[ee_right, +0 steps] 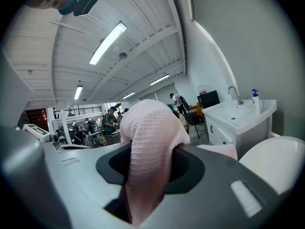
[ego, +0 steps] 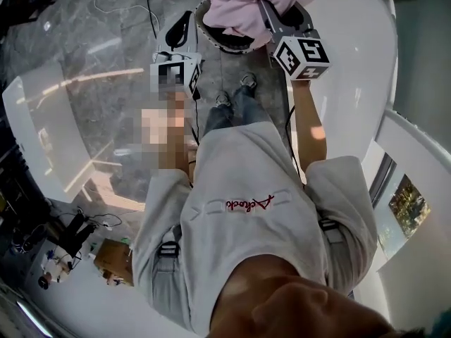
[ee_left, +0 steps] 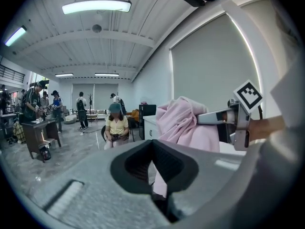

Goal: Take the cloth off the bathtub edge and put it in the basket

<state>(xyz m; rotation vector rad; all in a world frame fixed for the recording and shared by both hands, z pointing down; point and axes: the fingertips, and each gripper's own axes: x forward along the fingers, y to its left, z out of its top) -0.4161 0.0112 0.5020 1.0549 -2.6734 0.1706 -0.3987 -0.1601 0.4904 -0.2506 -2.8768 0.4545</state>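
The pink cloth (ego: 246, 2) hangs bunched from my right gripper (ego: 266, 7), which is shut on it above the dark round rim of the basket (ego: 211, 41). In the right gripper view the cloth (ee_right: 147, 142) fills the gap between the jaws of the right gripper (ee_right: 148, 149) and drapes down over them. In the left gripper view the cloth (ee_left: 183, 123) and the right gripper (ee_left: 209, 118) are just ahead to the right. My left gripper (ego: 182, 27) is beside the basket's left side; its jaws (ee_left: 153, 144) meet with nothing between them.
The white bathtub (ego: 352, 62) curves along the right, its rim (ee_right: 279, 156) close to the right gripper. A sink cabinet (ee_right: 236, 120) stands behind it. Cables lie on the grey floor (ego: 106, 41). A seated person (ee_left: 116, 125) and several standing people are farther off in the room.
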